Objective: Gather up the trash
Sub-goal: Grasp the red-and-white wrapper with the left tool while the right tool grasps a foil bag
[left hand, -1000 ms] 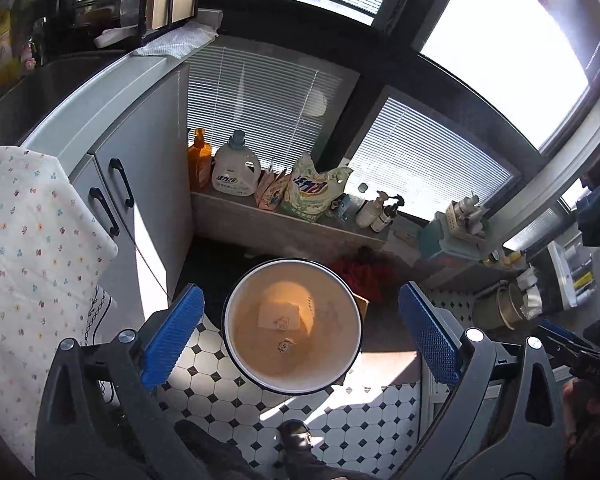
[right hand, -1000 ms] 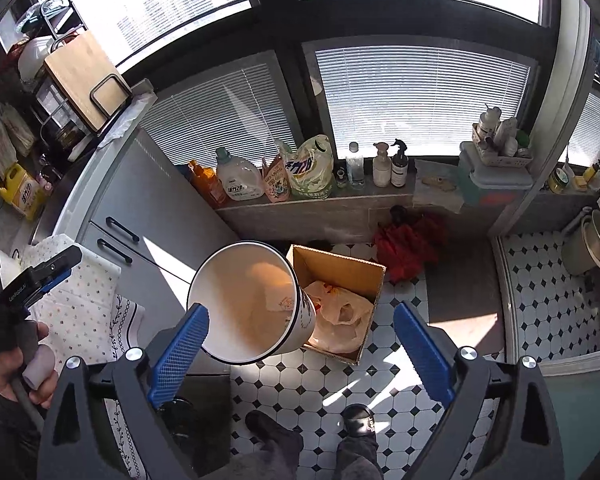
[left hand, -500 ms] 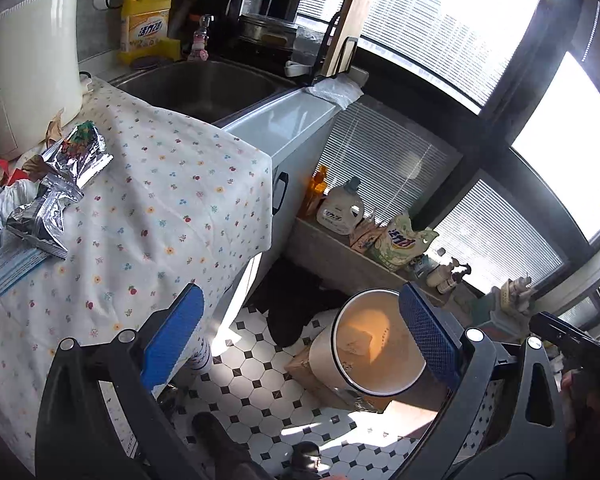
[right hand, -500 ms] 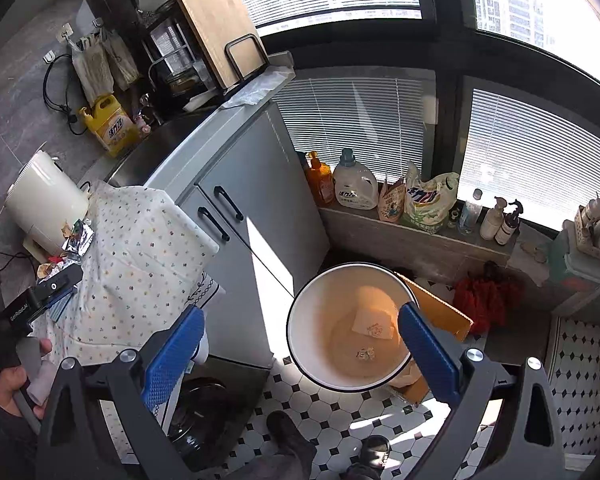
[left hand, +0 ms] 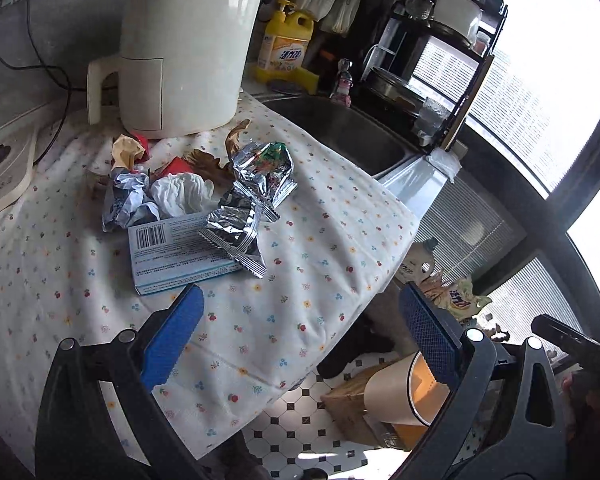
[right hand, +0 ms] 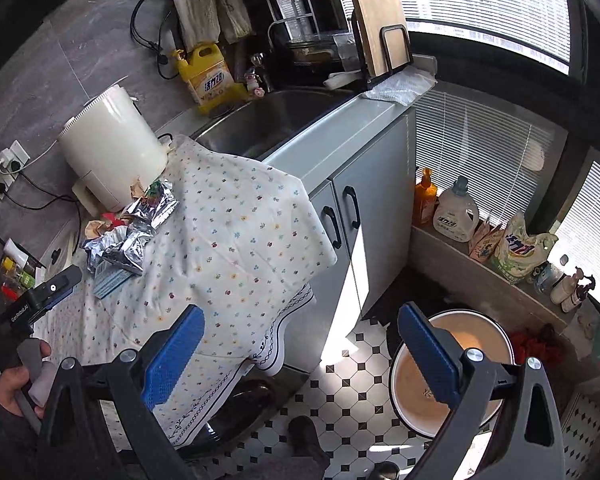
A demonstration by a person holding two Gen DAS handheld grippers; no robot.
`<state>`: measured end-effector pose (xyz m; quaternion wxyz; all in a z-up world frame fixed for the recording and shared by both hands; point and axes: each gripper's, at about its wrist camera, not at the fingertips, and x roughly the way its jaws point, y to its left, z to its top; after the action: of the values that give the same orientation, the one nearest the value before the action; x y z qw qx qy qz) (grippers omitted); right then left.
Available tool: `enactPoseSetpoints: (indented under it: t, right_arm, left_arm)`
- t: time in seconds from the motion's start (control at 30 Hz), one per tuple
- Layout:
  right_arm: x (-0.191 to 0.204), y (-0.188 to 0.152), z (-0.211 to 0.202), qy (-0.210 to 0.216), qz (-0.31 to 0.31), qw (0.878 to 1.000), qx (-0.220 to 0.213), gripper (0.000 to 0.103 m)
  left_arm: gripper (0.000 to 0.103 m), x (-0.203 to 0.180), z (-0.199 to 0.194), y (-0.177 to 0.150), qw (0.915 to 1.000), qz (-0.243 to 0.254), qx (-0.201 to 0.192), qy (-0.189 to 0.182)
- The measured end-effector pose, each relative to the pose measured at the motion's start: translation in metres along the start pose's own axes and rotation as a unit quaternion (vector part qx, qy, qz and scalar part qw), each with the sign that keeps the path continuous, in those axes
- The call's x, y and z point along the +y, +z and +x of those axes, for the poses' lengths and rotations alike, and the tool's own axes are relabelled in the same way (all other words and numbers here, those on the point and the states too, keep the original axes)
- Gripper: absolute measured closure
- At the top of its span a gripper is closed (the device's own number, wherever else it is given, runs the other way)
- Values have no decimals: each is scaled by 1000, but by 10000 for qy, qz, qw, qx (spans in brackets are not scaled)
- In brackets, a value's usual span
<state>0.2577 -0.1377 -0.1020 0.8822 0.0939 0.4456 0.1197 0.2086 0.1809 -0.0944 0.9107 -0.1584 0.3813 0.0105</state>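
Observation:
A pile of trash lies on the flowered tablecloth point(left hand: 308, 248): silver foil wrappers point(left hand: 256, 184), a crumpled white tissue point(left hand: 182, 194), a blue-white flat box point(left hand: 176, 252), brown scraps and red bits. The pile also shows in the right wrist view point(right hand: 128, 236). The cream trash bin point(right hand: 452, 368) stands on the tiled floor; its rim shows in the left wrist view point(left hand: 396, 388). My left gripper point(left hand: 300, 344) is open and empty above the cloth's near edge, short of the box. My right gripper point(right hand: 300, 356) is open and empty, between the hanging cloth and the bin.
A cream kettle point(left hand: 180, 48) stands behind the pile. A yellow detergent jug point(left hand: 286, 46), sink point(left hand: 340, 132) and dish rack are farther back. A cardboard box point(left hand: 348, 400) sits by the bin. Bottles and bags line the window ledge point(right hand: 480, 240).
Both grippers swung away from the bin toward the table. The left view now faces the trash pile close up. Both stay open and empty.

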Motion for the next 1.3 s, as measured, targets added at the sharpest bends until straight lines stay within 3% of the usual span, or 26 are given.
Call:
enactPoseSetpoints:
  t: [0.4,0.57,1.03,1.1,1.13,1.2,1.3]
  right_arm:
    - [107,33,62,398,-571,9975,78,10]
    - [140,40,80,477,-664,9966,101,12]
    - [173,51,117,324,-547,9974,353,25]
    - [175,54,122,309,-518,9974,382,26]
    - [177,55,124,302,-516,9974,393,26]
    - [181,56,129,311,-512,9973,421,28]
    - [191,56,139,392,-544,9963,534,31]
  left_arm:
    - [7,102,-1,30,9979,-534,-276,249]
    - [13,137,11,44,9973,-663,-220,230]
    - [27,173,86,68,9973,-656,321,2]
    - [36,177,97,69,9966,-690,460,-16]
    - [50,178,102,70,9961,-704,530,-52]
    - [63,181,106,71,9957,-685,611,-144]
    - [65,181,100,74,9968,-588,500,-185]
